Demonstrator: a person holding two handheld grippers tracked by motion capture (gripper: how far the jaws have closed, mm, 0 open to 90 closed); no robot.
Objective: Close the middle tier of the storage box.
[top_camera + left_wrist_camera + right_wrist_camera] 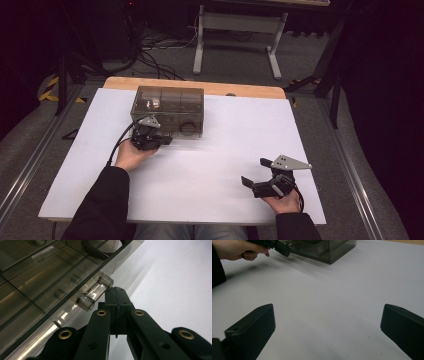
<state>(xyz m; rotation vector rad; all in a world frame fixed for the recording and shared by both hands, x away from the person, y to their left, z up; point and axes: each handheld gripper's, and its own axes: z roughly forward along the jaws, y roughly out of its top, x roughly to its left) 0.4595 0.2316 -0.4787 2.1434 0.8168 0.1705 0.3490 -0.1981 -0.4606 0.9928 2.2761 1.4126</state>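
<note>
A smoky see-through plastic box [167,102] with inner compartments stands at the back left of the white table top [225,150]. My left gripper [165,140] is shut, its tips right against the box's front side. In the left gripper view the closed jaws [115,295] touch the right end of a clear cylindrical handle [94,293] on the box's front edge; nothing shows between them. My right gripper [255,171] rests near the front right of the table, wide open and empty, with bare white surface between its jaws [328,327]. The box [329,250] lies far ahead of it.
A wooden board edge [200,86] shows behind the white sheet. Beyond the table are floor cables [155,55] and a white stand's legs [237,45]. Metal rails run along both table sides. The other hand [237,248] and its gripper show at the right gripper view's top left.
</note>
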